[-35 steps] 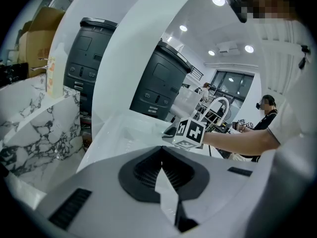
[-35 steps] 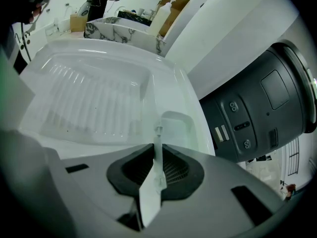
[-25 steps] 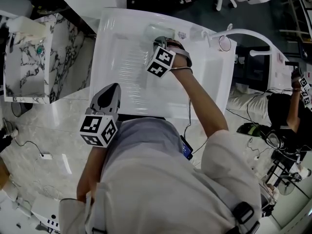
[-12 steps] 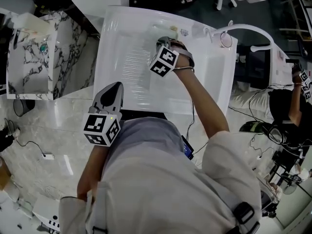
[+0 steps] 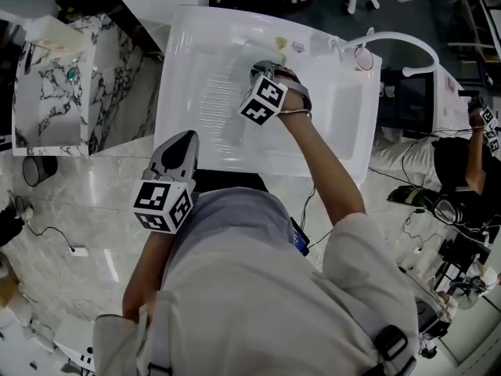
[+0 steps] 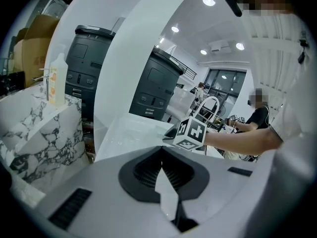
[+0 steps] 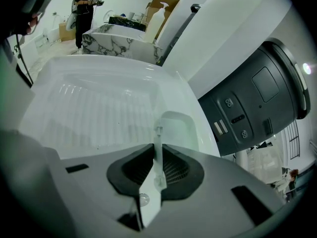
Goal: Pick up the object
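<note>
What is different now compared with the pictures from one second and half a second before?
Almost nothing moved. The right gripper stays over the far end of the white ribbed tray, jaws shut on a thin clear plastic strip. The left gripper stays at its near edge, jaws together, empty. The slight shift of the scene looks like head movement.

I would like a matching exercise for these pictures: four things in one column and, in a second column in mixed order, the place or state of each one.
Things
1. left gripper
2. right gripper
3. bottle
4. marble cabinet

Places or states
A. stands on top of the marble cabinet
B. shut on a thin clear strip, over the white sink
C. stands at the left of the sink in the head view
D. shut with nothing between its jaws, near the person's body

Pairs: 1-D, 2-B, 3-A, 4-C
</note>
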The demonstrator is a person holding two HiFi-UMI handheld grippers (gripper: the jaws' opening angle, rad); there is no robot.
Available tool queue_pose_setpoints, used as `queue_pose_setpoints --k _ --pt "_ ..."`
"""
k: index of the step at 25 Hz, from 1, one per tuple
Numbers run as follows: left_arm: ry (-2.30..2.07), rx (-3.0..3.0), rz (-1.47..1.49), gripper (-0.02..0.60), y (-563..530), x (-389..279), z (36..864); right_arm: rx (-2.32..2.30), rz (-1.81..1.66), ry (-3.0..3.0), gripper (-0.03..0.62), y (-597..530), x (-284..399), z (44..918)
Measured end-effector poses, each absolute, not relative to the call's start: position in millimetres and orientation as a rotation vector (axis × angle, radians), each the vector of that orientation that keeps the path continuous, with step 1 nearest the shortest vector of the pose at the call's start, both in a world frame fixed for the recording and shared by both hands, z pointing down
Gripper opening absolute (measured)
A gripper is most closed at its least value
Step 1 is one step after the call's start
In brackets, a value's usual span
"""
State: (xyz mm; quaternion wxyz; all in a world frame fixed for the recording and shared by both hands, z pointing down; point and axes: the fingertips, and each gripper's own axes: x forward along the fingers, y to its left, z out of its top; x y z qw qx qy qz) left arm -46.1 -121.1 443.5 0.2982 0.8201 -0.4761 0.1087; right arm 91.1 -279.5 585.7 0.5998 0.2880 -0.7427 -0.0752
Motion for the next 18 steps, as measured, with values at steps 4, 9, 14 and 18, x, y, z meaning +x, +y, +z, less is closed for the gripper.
queue_pose_setpoints --k 4,9,14,18 --pt "-1.262 2.181 0.288 0.003 -115.3 -51.5 441.5 0.683 -0.159 -1.731 0.053 -271.9 87.5 580.4" --pt "-1.248 2.193 0.293 0.003 -109.3 -52.9 440.1 0.698 -0.137 -1.740 0.054 -261.4 85.8 578.4" --pt "-1.236 2.204 0.294 0.003 -103.5 -53.3 437.2 0.723 -0.134 -1.743 0.053 -252.8 88.2 570.8" --pt "-1.228 2.213 0.296 0.003 -100.1 -53.6 434.3 0.722 -0.100 -1.757 0.053 -243.5 87.0 569.5"
